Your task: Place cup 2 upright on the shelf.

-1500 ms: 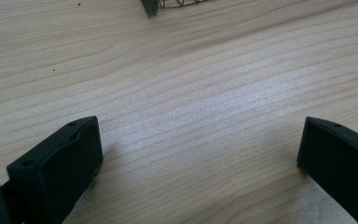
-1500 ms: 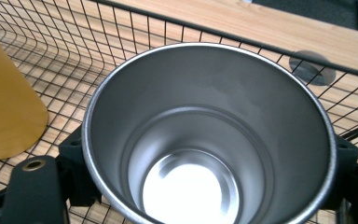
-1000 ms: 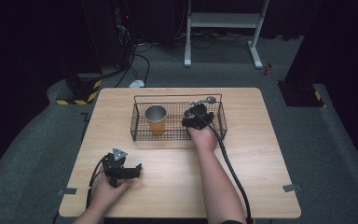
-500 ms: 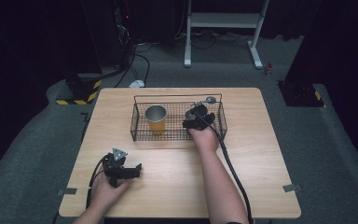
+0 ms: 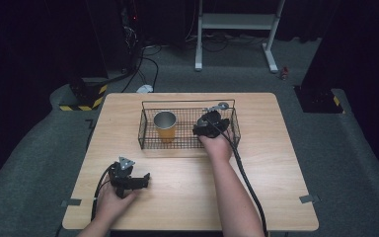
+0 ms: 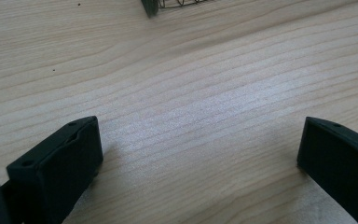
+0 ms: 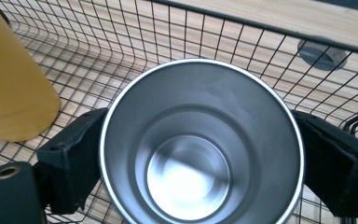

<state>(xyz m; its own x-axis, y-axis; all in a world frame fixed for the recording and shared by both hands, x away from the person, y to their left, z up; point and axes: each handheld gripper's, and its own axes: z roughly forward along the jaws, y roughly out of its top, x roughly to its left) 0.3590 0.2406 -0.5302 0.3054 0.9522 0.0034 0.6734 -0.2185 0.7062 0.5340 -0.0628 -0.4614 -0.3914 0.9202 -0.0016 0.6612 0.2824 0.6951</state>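
The right gripper (image 5: 210,123) was inside the wire basket (image 5: 148,140), toward its right end, which sat near the far edge of the table (image 5: 276,168). In the right gripper view its two black jaws stood on either side of a steel cup (image 7: 200,144), pressed against or very nearly against the wall below the rim, so it appeared to have hold of the cup; actual contact was hard to confirm from that angle. The cup stood upright, mouth toward the camera, its axis running straight down between the jaws. A yellow cup (image 5: 165,126) stood apart from it at the basket's left end. The left gripper (image 5: 128,180) rested near the table's near-left corner, jaws spread wide with nothing between them, well apart from the basket. The right hand was plainly the one placed for the steel cup; any lift or release would run along that vertical axis, clear of the basket's wire walls.
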